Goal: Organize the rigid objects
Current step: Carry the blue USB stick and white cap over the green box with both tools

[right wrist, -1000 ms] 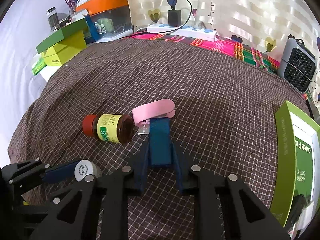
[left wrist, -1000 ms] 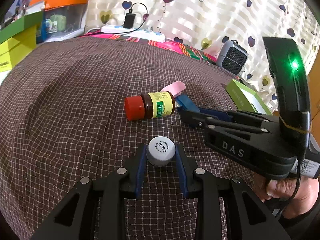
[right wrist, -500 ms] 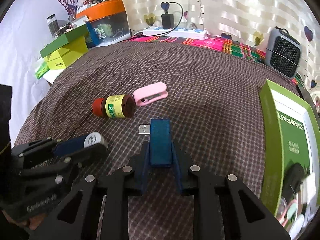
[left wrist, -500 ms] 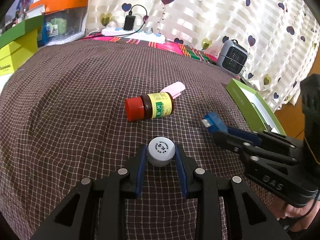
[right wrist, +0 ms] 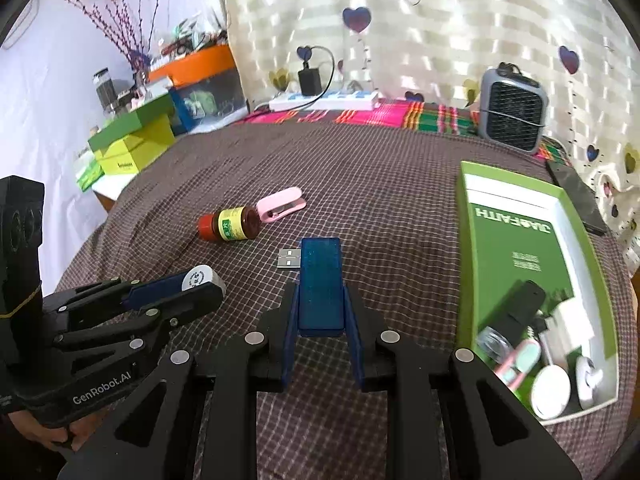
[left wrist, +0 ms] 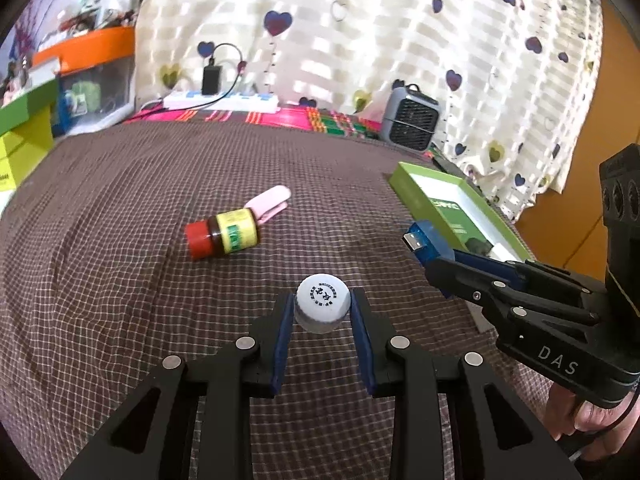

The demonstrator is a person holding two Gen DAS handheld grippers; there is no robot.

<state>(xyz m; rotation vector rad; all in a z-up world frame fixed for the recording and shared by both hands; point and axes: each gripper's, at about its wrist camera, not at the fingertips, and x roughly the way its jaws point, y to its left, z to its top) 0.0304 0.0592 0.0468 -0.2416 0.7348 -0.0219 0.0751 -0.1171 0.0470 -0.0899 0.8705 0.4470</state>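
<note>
Gripping a white bottle cap (left wrist: 323, 307), the left tongs (left wrist: 322, 312) hang above the worktop's (left wrist: 120, 208) near edge, while the right tongs (right wrist: 321, 312) clamp a blue USB stick (right wrist: 321, 284) just inside its right edge beside the open green box (right wrist: 516, 248).

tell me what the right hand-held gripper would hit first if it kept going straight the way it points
Probably only the checked cloth. The right hand-held gripper, holding the blue USB stick, aims at bare cloth; the brown bottle and pink clip lie left of that line. Depth is uncertain.
</note>
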